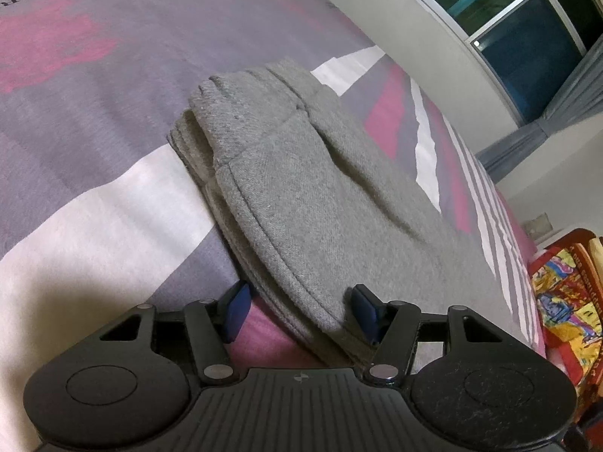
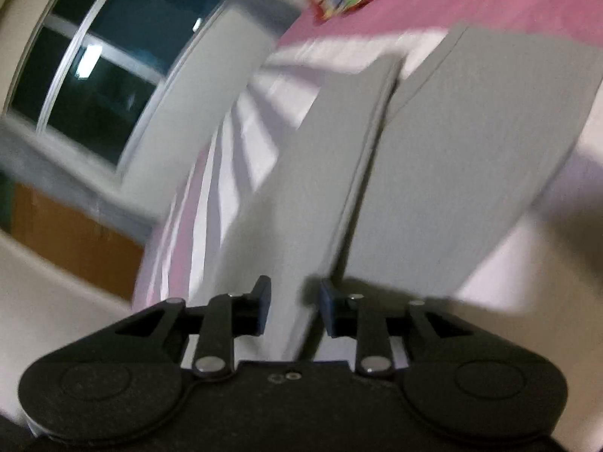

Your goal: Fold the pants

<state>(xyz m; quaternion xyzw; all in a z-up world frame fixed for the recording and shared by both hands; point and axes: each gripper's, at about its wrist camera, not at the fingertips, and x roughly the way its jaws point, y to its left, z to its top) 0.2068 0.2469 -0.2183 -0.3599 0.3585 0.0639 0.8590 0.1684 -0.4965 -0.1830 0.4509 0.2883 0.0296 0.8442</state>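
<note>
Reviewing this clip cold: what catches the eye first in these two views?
The grey pants, folded into a thick stack, lie mid-frame on the pink, grey and white striped bedsheet. The left gripper straddles their near edge, jaws open. Behind, a dark window fills the upper right.

pants (image 1: pixel 320 203): heather grey | bedsheet (image 1: pixel 94 113): purple, pink, white blocks and stripes | tool pads (image 1: pixel 237 312): dark blue

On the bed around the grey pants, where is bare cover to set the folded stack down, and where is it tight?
Bare bedcover spreads wide on the picture's left of the grey pants, from the white band up to the pink patch. A narrower striped strip runs between the pants and the bed's window-side edge. Tightest is near the colourful item at that edge.
</note>
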